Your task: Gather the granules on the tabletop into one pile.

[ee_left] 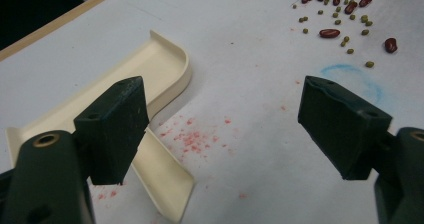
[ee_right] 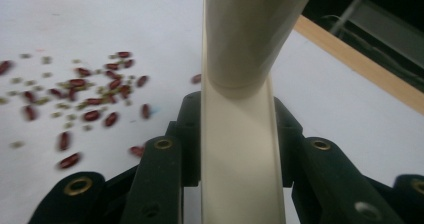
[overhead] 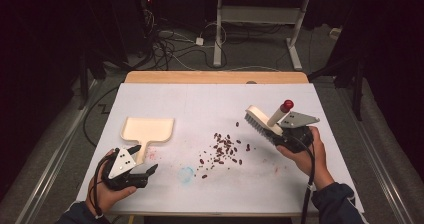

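Note:
A cream dustpan [overhead: 147, 129] lies flat at the table's left, its handle [ee_left: 162, 176] pointing toward me. My left gripper [overhead: 142, 159] hovers open just right of that handle; in the left gripper view [ee_left: 220, 126] the handle sits beside the left jaw, not between the two. My right gripper [overhead: 285, 136] is shut on a cream hand brush [overhead: 262, 121] with grey bristles and a red-tipped handle [overhead: 287, 105], held tilted above the table's right side. The brush body [ee_right: 240, 149] is clamped between the jaws. Red beans and small green beans [overhead: 224, 149] lie scattered mid-table.
White paper [overhead: 210, 104] covers the table, with a blue chalk ring [overhead: 187, 174] and pink smudges [ee_left: 195, 136] near the dustpan handle. The wooden table edge [overhead: 215, 77] runs along the back. Beyond it stand a desk frame and cables [overhead: 220, 34] on the floor.

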Action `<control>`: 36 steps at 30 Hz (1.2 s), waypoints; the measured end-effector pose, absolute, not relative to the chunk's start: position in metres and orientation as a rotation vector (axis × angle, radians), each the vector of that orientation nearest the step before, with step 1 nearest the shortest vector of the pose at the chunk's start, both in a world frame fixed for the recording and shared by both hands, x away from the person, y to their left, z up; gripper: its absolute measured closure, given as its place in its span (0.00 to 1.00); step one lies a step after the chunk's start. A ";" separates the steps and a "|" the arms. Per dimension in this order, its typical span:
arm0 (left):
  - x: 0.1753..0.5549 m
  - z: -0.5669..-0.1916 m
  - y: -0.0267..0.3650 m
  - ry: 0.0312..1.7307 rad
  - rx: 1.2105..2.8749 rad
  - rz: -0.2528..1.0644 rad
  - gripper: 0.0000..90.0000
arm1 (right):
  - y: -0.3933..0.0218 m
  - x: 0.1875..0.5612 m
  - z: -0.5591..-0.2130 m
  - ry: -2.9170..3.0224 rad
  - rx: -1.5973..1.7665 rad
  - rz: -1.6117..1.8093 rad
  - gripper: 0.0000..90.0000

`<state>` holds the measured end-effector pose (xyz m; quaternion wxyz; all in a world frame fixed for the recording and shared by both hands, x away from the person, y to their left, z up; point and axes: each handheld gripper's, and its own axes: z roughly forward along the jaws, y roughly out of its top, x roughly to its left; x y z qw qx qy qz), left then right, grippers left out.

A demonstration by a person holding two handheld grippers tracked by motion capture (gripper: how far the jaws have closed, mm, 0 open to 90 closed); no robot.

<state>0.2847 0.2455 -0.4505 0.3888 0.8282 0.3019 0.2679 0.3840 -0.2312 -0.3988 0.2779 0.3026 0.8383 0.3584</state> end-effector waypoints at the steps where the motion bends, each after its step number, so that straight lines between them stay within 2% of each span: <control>1: 0.285 -0.451 0.245 0.766 2.111 0.682 0.21 | -0.230 0.390 -0.401 2.244 0.821 0.951 0.75; 7: 0.289 -0.454 0.243 0.770 2.143 0.675 0.22 | -0.196 0.427 -0.421 2.242 0.799 0.735 0.75; 12: 0.289 -0.454 0.242 0.765 2.147 0.674 0.22 | -0.166 0.432 -0.432 2.280 0.728 0.702 0.75; 17: 0.290 -0.453 0.241 0.760 2.147 0.658 0.22 | -0.144 0.424 -0.442 2.316 0.661 0.699 0.75; 22: 0.285 -0.454 0.241 0.763 2.158 0.638 0.22 | -0.140 0.414 -0.442 2.337 0.623 0.770 0.75; 31: 0.284 -0.454 0.240 0.744 2.165 0.612 0.23 | -0.136 0.370 -0.443 2.407 0.400 0.859 0.75; 36: 0.287 -0.455 0.238 0.750 2.181 0.608 0.23 | -0.136 0.369 -0.438 2.384 0.400 0.830 0.75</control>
